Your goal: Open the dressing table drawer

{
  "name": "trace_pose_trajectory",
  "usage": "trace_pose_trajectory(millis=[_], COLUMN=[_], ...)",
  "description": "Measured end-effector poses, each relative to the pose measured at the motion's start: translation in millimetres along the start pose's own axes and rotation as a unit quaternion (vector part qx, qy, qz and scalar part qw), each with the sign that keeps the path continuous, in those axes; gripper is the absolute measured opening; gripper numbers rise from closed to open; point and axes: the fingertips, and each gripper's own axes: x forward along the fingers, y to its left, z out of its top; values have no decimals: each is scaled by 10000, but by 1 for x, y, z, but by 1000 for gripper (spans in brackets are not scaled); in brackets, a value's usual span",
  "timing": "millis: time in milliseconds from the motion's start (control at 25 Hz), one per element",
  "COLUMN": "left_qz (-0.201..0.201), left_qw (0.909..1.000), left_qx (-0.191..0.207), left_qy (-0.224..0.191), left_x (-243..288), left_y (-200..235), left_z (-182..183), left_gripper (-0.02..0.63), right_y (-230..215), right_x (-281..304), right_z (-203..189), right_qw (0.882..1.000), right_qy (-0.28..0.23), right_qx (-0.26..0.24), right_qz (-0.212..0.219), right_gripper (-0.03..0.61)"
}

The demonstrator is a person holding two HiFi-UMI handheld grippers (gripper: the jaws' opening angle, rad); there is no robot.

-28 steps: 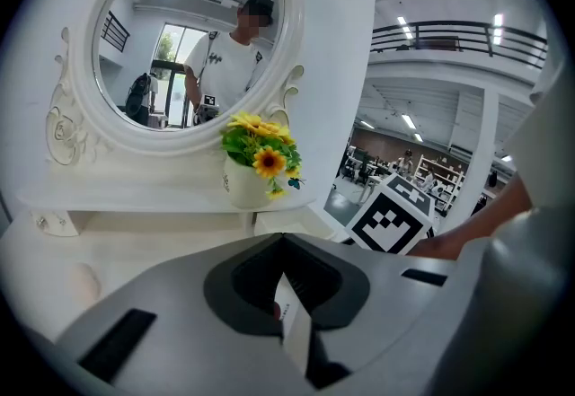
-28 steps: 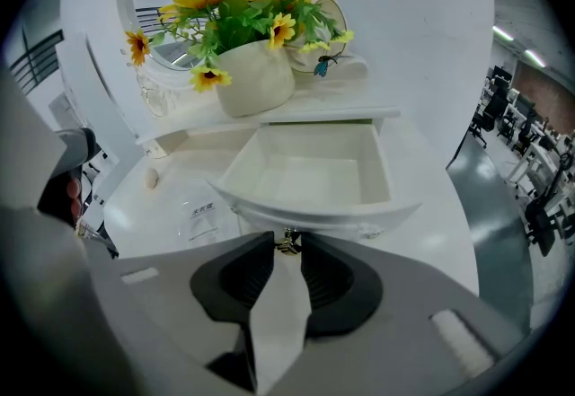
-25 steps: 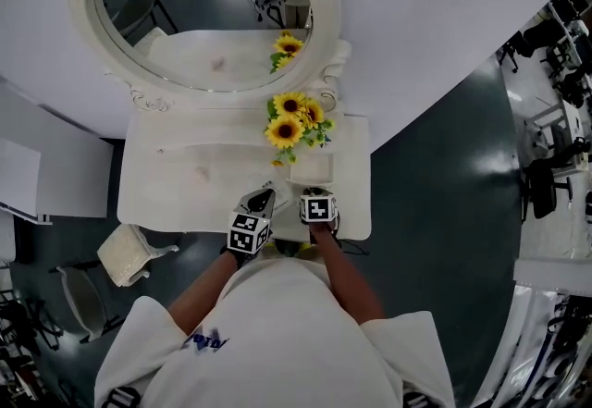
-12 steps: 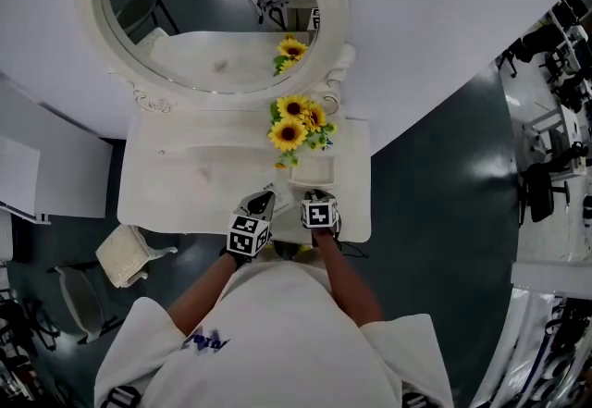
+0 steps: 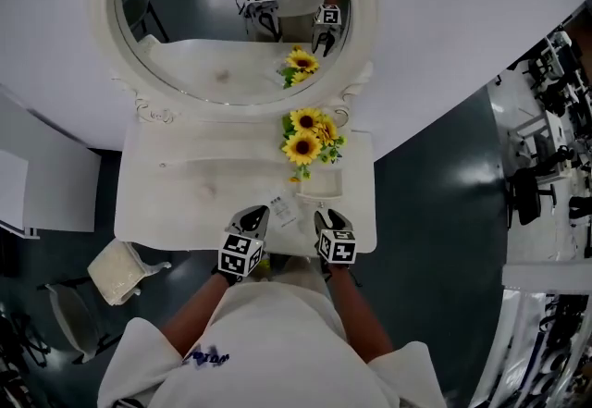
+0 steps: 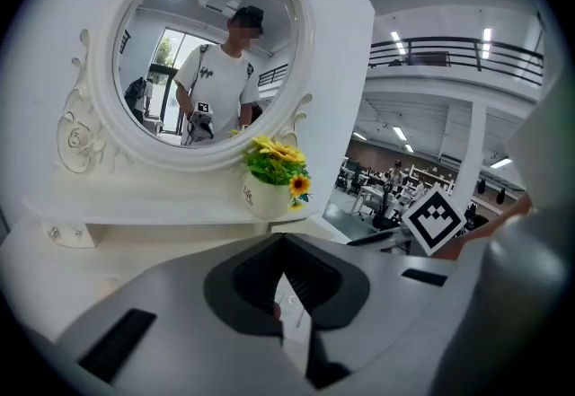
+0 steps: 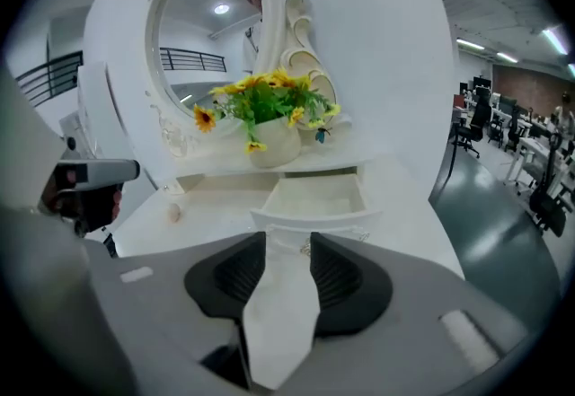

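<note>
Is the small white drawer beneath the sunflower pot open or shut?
Open: the small white drawer stands pulled out from the white dressing table, its inside showing.

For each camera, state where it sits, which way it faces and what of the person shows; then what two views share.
Head view: on the person's head, looking steeply down at the dressing table; shows shirt, forearms, left claw, right claw.
Left gripper view: on the left claw, shut, facing the mirror; the person's reflection shows.
Right gripper view: on the right claw, jaws just opening, nothing between, facing the open drawer.
Shared: both gripper views show the sunflowers.
</note>
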Motion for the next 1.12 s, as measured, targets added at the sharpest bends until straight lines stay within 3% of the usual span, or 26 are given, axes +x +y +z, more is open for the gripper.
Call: trace_pose_trajectory(millis=[160,280,480,720,1120], left_qz=[-34,82,314,614,801], left_qw=[9997,9991,9954,9907,9802], left_qx=[135,142,186,433,547], left_qy=[-184,-399,-889,-1133,-1728], left_x=[-25,-44,-80,-147,-262], left_y=[12,20,16,-4,-15], left_z=[8,19,38,40,77], left_gripper=[9,9,9,9,9], right_y=[32,71,133,188,272], right_x=[-37,-66,-109,-185,-240], right_z=[22,47,83,115,118], right_qw=[9981,9907,9704,9462,9329], right_qy=[-576,-1189,-1800,-2511,-2664], right_qx=[91,-332,-1214,-1492,-1607], right_qz=[196,567,1056,1394,1814], right_gripper=[98,97,66,11,11])
